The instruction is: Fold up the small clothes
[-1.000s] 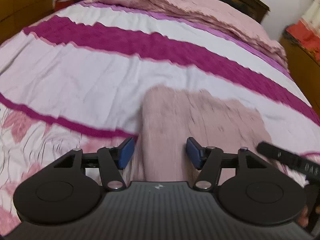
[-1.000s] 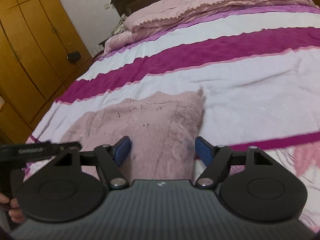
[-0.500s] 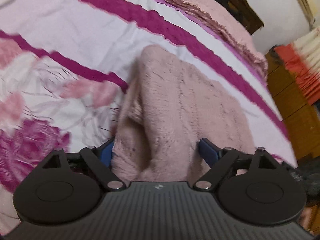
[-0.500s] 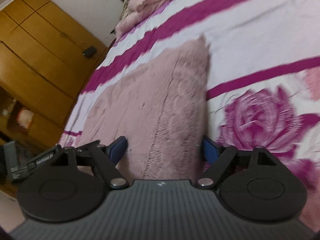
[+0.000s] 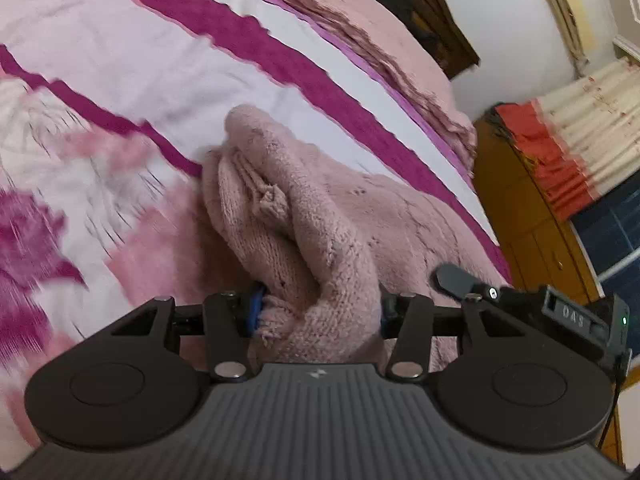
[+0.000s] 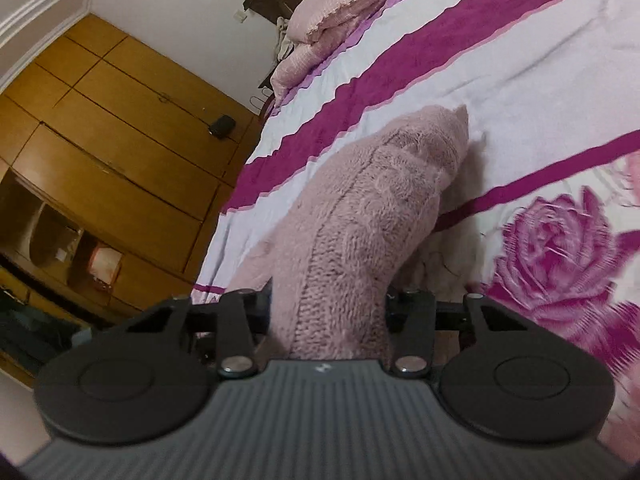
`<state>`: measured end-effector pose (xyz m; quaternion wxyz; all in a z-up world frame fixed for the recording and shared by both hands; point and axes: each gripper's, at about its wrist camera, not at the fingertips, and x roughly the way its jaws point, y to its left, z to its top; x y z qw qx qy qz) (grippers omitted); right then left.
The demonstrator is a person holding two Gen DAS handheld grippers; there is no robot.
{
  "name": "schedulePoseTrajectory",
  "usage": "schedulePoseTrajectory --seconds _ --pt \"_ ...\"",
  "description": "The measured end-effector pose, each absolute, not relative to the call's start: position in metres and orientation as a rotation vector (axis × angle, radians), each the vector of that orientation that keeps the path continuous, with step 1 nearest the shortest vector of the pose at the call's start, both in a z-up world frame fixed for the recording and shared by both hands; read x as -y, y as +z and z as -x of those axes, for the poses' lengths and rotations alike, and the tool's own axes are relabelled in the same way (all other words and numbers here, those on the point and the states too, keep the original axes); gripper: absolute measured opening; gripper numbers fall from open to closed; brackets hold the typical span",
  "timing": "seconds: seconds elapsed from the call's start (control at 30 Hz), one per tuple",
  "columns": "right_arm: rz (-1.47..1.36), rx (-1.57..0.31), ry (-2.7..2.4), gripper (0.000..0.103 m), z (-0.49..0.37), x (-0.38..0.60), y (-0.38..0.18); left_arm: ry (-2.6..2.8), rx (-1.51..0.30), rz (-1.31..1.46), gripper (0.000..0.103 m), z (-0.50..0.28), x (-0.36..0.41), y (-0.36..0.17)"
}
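The pink knitted sweater (image 5: 360,216) lies on the striped, rose-printed bedspread (image 5: 132,52), and its near edge is bunched up between the fingers of both tools: the left gripper (image 5: 320,312) is clamped on one near corner, with a frayed bit of knit pressed against its blue pad, and the right gripper (image 6: 328,312) is closed on the other near corner, its pads buried in the wool. From each pair of fingers the garment runs straight ahead, away from the holder, so its long axis points toward the pillows and the folded pink blanket (image 6: 340,8) at the head of the bed; the far end, with its small peaked corner, rests on the white band. Neither hand is clearly nearer, since both hold the same hem side by side, and the right gripper's black body shows at the right edge of the left wrist view. The coming move likely carries that hem forward over the far end. Half a second ago the fingers stood wide apart around flat fabric; now they have closed and the cloth is raised into a ridge, though motion blur makes the height of the lift hard to judge
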<state>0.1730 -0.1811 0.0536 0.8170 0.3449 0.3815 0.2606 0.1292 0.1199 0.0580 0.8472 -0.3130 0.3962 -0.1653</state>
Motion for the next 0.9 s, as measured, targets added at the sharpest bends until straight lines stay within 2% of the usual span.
schedulePoseTrajectory --seconds 0.3,0.53,0.63,0.73,0.9 --pt "-0.781 -0.854 0.516 0.048 -0.097 0.247 0.073 -0.468 -0.891 0.629 0.054 -0.053 -0.053 0.077" --pt "-0.748 -0.895 0.416 0.048 -0.039 0.283 0.05 -0.505 -0.988 0.507 0.054 -0.001 -0.007 0.07" --pt "-0.741 -0.92 0.356 0.052 -0.024 0.291 0.031 -0.448 -1.006 0.414 0.054 0.008 0.003 0.067" --pt "-0.611 -0.924 0.293 0.059 -0.016 0.284 0.019 -0.387 -1.01 0.282 0.055 0.017 0.007 0.068" --pt "-0.499 -0.883 0.287 0.061 -0.003 0.281 0.027 -0.342 -0.993 0.196 0.056 0.029 0.014 0.074"
